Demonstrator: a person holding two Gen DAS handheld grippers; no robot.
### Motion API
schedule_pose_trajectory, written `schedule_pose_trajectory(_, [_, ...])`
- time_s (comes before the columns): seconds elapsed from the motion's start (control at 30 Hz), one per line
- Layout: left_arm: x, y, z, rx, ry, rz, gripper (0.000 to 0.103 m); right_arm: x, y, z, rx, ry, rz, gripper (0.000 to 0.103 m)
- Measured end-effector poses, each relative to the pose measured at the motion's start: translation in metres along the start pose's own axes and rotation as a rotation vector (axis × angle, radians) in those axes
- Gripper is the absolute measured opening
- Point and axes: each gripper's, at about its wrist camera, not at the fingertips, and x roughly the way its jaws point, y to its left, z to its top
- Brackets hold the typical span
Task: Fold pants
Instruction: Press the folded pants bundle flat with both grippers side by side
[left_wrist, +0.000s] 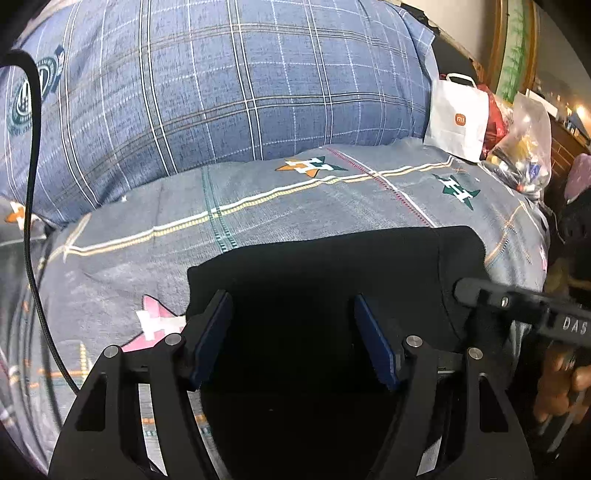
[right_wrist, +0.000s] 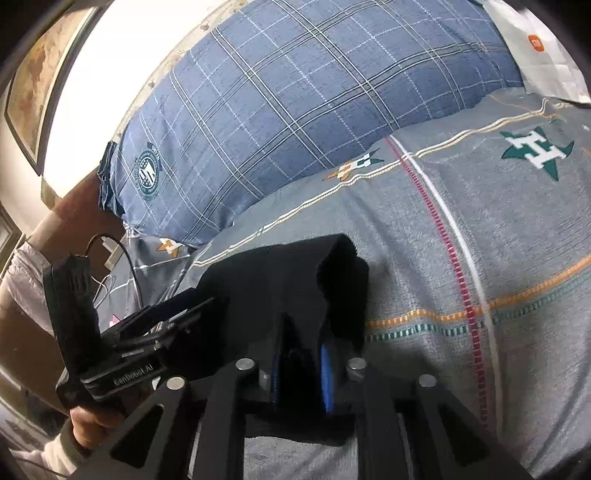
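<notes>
The black pants (left_wrist: 325, 266) lie folded on the grey patterned bedsheet (left_wrist: 295, 199). My left gripper (left_wrist: 293, 306) is open, its blue pads (left_wrist: 212, 332) spread above the pants' near part, holding nothing. My right gripper (right_wrist: 304, 365) is shut on the black pants (right_wrist: 280, 280), pinching a raised fold of the cloth between its blue pads (right_wrist: 327, 376). The right gripper also shows at the right edge of the left wrist view (left_wrist: 517, 306). The left gripper shows at the left of the right wrist view (right_wrist: 147, 332).
A large blue plaid pillow (left_wrist: 221, 92) lies behind the pants. A white paper bag (left_wrist: 458, 118) and a clear plastic bag of items (left_wrist: 524, 155) stand at the bed's far right. A black cable (left_wrist: 33, 184) hangs at the left.
</notes>
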Motion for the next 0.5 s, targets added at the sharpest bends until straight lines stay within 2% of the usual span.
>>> schedule_pose_trajectory(0.07, [-0.007,0.005,0.002,-0.028,-0.006,-0.017,0.069,-0.009,0.001,0.005,-0.028,-0.028,-0.053,0.027])
schedule_pose_trajectory(0.13, [-0.01,0.011,0.004,-0.057,-0.006,-0.011,0.069,-0.012,0.002,0.008,-0.046,-0.038,-0.07,0.029])
schedule_pose_trajectory(0.23, [-0.012,0.014,0.005,-0.065,-0.01,0.018,0.069,-0.015,0.007,0.008,-0.078,-0.045,-0.075,0.029])
schedule_pose_trajectory(0.37, [-0.007,0.017,0.002,-0.073,0.01,0.039,0.069,-0.024,0.024,0.008,-0.156,-0.108,-0.127,0.029])
schedule_pose_trajectory(0.5, [-0.002,0.018,-0.002,-0.084,0.017,0.043,0.069,-0.031,0.033,0.011,-0.179,-0.159,-0.106,0.029])
